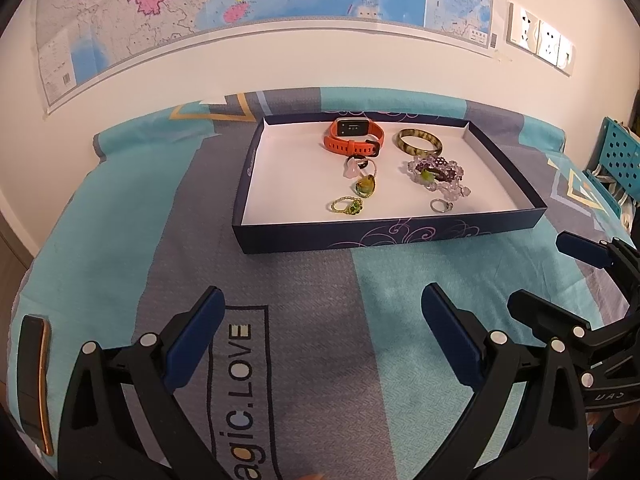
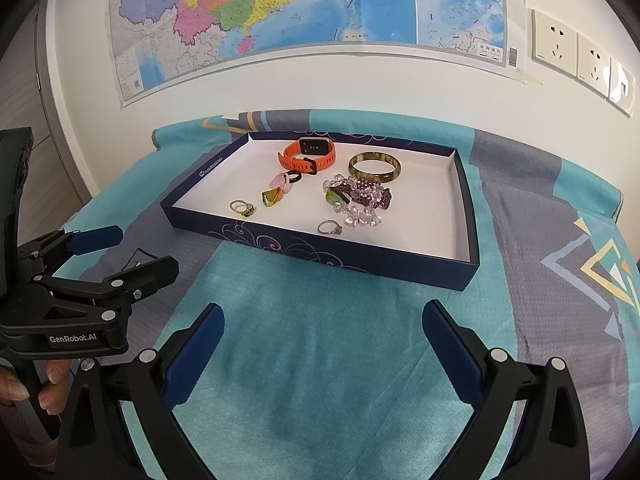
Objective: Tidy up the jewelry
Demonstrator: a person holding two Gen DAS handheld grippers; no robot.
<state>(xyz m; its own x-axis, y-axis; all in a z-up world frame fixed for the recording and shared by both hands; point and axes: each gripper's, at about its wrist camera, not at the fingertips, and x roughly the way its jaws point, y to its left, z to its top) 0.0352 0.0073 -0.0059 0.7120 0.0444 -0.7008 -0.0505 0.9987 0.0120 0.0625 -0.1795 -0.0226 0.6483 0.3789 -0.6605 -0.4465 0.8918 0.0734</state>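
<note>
A dark blue shallow box (image 1: 400, 233) (image 2: 312, 254) with a white inside lies on the bed. In it are an orange watch (image 1: 354, 137) (image 2: 308, 155), a green-brown bangle (image 1: 419, 141) (image 2: 374, 167), a heap of purple and clear beads (image 1: 438, 174) (image 2: 364, 200), a silver ring (image 1: 440, 205) (image 2: 330, 227), a green beaded ring (image 1: 346, 205) (image 2: 242, 207), an amber-green pendant (image 1: 365, 187) (image 2: 272, 197) and a pink piece with a dark ring (image 1: 356, 165) (image 2: 289, 179). My left gripper (image 1: 322, 326) and right gripper (image 2: 322, 334) are open and empty, short of the box.
The bed has a teal and grey cover with "magic.LOVE" print (image 1: 240, 396). A dark phone (image 1: 34, 380) lies at the left edge. A map (image 2: 280, 12) and wall sockets (image 2: 576, 52) are behind. A teal perforated rack (image 1: 618, 156) stands at the right.
</note>
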